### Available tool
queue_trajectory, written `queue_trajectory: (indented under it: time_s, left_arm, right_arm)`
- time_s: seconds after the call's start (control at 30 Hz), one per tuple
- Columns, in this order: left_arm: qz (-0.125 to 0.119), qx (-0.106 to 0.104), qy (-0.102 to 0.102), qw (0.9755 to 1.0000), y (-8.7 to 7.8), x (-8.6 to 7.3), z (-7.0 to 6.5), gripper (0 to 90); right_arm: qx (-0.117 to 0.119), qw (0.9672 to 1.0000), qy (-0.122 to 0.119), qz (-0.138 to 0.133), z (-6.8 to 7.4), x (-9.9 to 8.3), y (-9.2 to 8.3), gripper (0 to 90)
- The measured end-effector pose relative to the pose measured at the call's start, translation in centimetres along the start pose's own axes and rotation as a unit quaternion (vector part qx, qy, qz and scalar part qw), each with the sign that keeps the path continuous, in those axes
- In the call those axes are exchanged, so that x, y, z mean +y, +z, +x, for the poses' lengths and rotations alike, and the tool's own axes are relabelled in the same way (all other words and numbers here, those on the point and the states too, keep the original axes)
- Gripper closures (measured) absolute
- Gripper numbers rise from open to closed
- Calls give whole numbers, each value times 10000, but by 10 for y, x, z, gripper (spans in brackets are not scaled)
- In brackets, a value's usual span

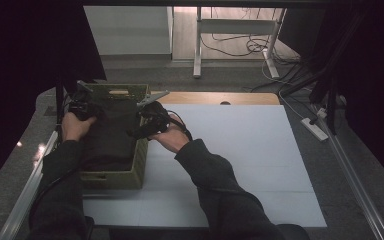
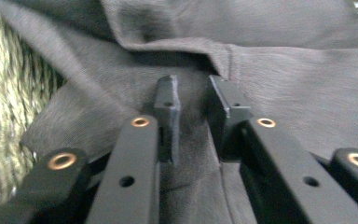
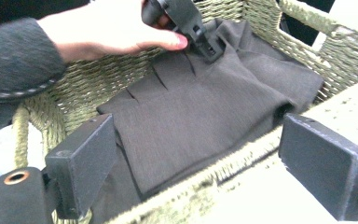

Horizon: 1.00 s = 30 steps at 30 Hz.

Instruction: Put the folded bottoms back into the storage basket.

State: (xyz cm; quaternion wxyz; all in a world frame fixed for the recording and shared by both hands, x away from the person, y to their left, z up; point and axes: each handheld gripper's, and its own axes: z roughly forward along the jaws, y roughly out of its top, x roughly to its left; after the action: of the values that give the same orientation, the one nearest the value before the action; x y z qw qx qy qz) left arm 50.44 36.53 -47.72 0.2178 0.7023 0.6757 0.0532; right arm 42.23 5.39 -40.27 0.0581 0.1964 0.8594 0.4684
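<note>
**Dark cloth in the basket, one gripper pinching it**

White table [image 1: 240, 165] carries one woven basket [image 1: 112, 177] near its left edge, and one dark folded cloth [image 1: 110, 135] lies inside it. I judge the packing nearly finished: the cloth is in, and only tidying and letting go remain. The left gripper [image 2: 196, 100] stands narrow, pinching a fold of cloth. The right gripper [image 3: 205, 158] stands wide over the basket's rim, holding nothing. Two grippers, two hands.
</note>
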Motion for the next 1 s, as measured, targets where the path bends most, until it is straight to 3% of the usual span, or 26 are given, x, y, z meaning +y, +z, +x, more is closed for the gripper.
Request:
queue_trajectory:
  time_s: [0.1, 0.23, 0.4, 0.57, 0.67, 0.73, 1.0]
  left_arm:
    - [161, 149, -98, 9997, 12, 2, 2, 791]
    - [334, 420, 67, 9985, 21, 6, -2, 814]
    - [246, 454, 183, 9985, 18, 4, -4, 801]
    - [-123, 268, 183, 9994, 3, 0, -4, 649]
    - [-370, -127, 164, 9991, -5, -4, -3, 549]
    - [-420, -370, 240, 9981, -8, -8, -4, 478]
    - [-514, -597, 643, 9948, -16, -19, -18, 291]
  right_arm:
    - [-19, 10000, -4, 11, -3, -3, -9, 114]
    - [-15, 10000, 9, -18, -9, -7, -20, 114]
    - [80, 10000, 20, -36, -16, -14, -27, 113]
    - [171, 9998, -51, 5, -22, -23, -27, 92]
    - [167, 9998, -89, 78, -24, -30, -26, 67]
    - [165, 9998, -116, 92, -26, -34, -26, 55]
    - [197, 9995, -178, 180, -34, -46, -28, 18]
